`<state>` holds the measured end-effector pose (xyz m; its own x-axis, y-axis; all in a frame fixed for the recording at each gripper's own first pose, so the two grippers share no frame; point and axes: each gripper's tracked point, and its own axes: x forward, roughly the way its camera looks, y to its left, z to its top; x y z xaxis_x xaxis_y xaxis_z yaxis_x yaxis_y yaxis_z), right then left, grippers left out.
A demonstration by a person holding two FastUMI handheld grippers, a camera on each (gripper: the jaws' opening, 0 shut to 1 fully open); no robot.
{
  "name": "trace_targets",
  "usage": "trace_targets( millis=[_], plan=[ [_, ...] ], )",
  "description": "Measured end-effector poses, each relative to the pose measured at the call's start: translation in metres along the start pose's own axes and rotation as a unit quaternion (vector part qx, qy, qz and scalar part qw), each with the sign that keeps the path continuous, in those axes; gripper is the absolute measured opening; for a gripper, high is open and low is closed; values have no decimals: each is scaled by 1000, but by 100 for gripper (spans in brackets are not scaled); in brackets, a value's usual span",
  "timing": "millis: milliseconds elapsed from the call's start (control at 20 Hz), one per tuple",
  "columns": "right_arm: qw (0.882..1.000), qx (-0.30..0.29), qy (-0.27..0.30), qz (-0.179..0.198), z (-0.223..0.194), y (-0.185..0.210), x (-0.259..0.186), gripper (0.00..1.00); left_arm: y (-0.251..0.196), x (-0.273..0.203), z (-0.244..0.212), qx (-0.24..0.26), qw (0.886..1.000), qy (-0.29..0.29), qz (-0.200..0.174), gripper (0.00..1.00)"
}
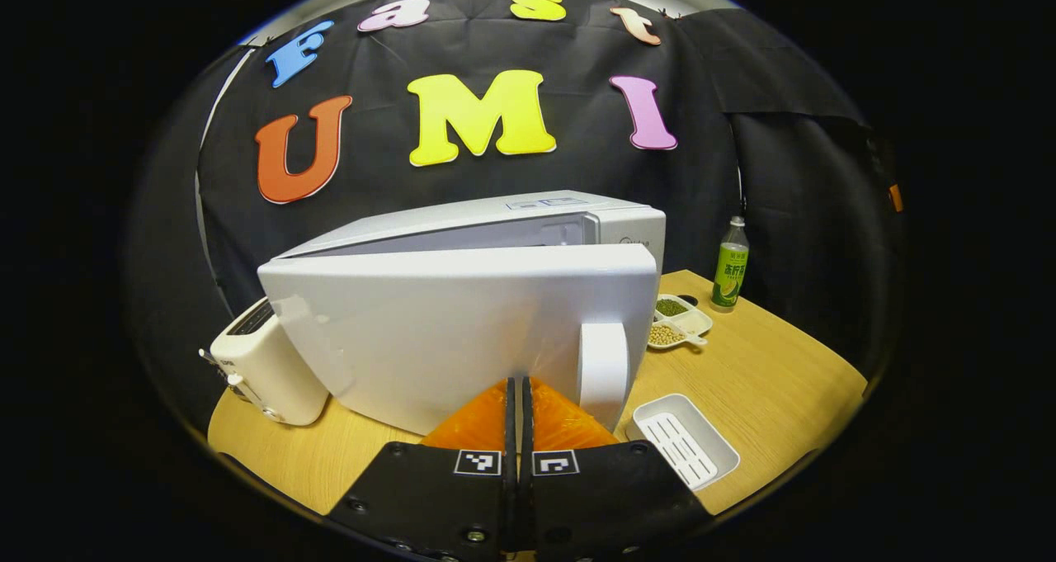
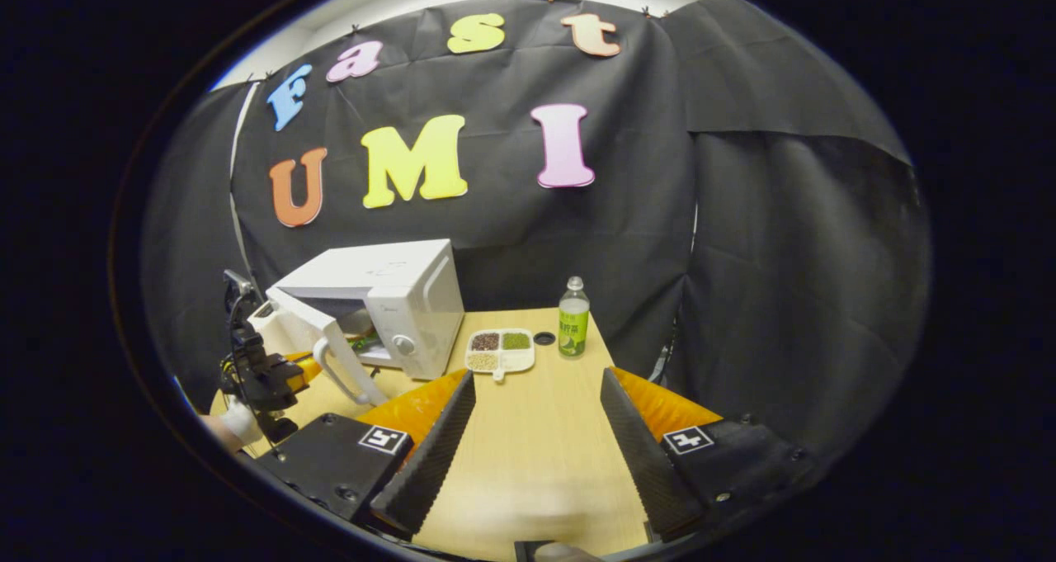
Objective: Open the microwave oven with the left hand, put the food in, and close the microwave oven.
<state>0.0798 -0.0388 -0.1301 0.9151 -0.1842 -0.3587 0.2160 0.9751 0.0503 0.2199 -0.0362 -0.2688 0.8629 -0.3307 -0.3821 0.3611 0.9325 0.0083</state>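
The white microwave [image 1: 577, 215] stands on the wooden table with its door [image 1: 445, 331] swung partly open, outer face toward me. My left gripper [image 1: 520, 380] is shut with nothing between its fingers, tips right at the door's lower edge, just left of the white handle [image 1: 602, 368]. In the right gripper view the microwave [image 2: 412, 298] is at the left, door [image 2: 309, 331] ajar, and something partly green [image 2: 363, 341] lies inside the cavity. The left gripper [image 2: 264, 376], with a hand behind it, sits by the door. My right gripper [image 2: 538, 376] is open above the table, holding nothing.
A cream toaster [image 1: 264, 364] stands left of the microwave. A white ribbed tray [image 1: 685, 442] lies near the front right. A divided dish of beans [image 2: 499, 349], a bottle cap [image 2: 544, 338] and a green-labelled bottle [image 2: 573, 318] stand at the back of the table [image 2: 536, 463].
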Motion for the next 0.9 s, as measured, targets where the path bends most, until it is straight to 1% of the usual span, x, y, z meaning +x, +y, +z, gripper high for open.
trace_targets(
  millis=[50, 100, 150, 400, 450, 500, 600, 650, 700, 900],
  plan=[
    [1000, 2, 0, -2, 0, -1, 0, 98, -2, 6, 2, -1, 1000, 0, -1, 0],
    [1000, 2, 1, -3, -1, -3, -1, 98, -4, 14, 5, -3, 1000, -2, -3, 10],
    [1000, 3, 2, -5, -3, -4, -2, 98, -7, 21, 7, -5, 1000, -1, -5, 0],
    [1000, 20, 11, -13, -6, -9, -1, 98, -12, 48, 17, 3, 1000, -4, -8, 0],
    [1000, 21, 10, -15, -6, -10, -2, 98, -13, 52, 19, 4, 1000, -6, -8, 10],
    [1000, 23, 10, -18, -5, -11, -2, 98, -13, 55, 20, 4, 1000, -8, -9, 0],
    [999, 23, 11, -21, -6, -12, -2, 98, -13, 62, 21, 2, 1000, -8, -8, 0],
    [999, 23, 12, -23, -5, -13, -2, 98, -12, 65, 21, -2, 1000, -7, -6, 10],
    [999, 23, 13, -24, -6, -14, -1, 98, -13, 68, 20, -5, 1000, -5, -8, 0],
    [999, 27, 17, -24, -6, -13, 3, 98, -13, 69, 19, 2, 1000, -4, -9, 0]
  ],
)
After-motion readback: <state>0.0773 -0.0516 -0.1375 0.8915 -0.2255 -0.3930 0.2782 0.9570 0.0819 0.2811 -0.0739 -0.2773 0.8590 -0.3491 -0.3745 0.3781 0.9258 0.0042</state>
